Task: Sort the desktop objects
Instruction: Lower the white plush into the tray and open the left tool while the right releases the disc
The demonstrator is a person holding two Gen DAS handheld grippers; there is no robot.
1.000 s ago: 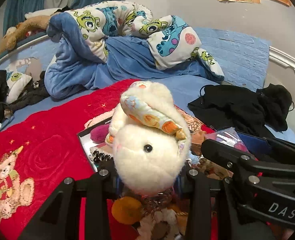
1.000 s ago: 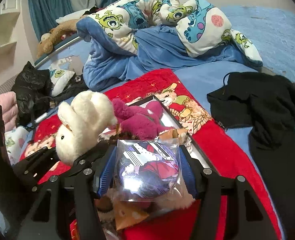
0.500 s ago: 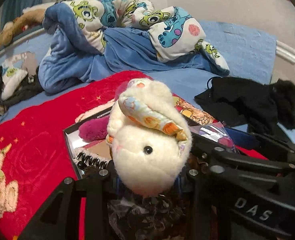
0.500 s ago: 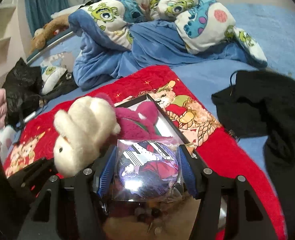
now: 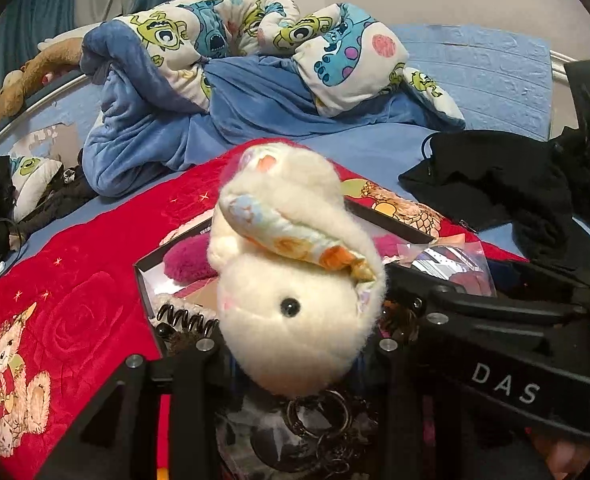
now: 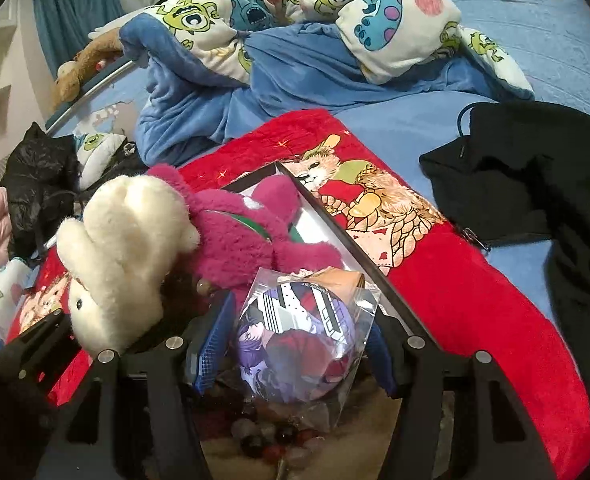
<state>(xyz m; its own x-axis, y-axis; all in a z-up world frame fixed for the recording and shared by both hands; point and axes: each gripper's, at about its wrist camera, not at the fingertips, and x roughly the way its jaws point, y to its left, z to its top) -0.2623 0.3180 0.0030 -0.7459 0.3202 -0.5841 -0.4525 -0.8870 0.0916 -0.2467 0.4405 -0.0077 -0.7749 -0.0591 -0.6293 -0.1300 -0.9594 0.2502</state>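
Observation:
My left gripper (image 5: 295, 354) is shut on a white plush rabbit (image 5: 291, 276) with patterned ears, held above a black-rimmed tray (image 5: 147, 280). The rabbit also shows in the right wrist view (image 6: 123, 256). My right gripper (image 6: 295, 340) is shut on a round anime badge in a clear bag (image 6: 299, 344), held over the tray's near end. The badge shows in the left wrist view (image 5: 447, 264). A magenta plush toy (image 6: 251, 236) lies in the tray. Beads (image 6: 279, 440) and key rings (image 5: 319, 416) lie below the grippers.
The tray sits on a red blanket (image 6: 455, 300) on a blue bed. Black clothing (image 6: 535, 184) lies to the right. A cartoon-print duvet (image 6: 295, 20) is bunched at the back. A black bag (image 6: 35, 176) sits at the left. A black coiled hair tie (image 5: 183, 316) lies in the tray.
Both grippers have moved forward over the tray, each keeping its grasp. The badge has tilted a little in the right gripper.

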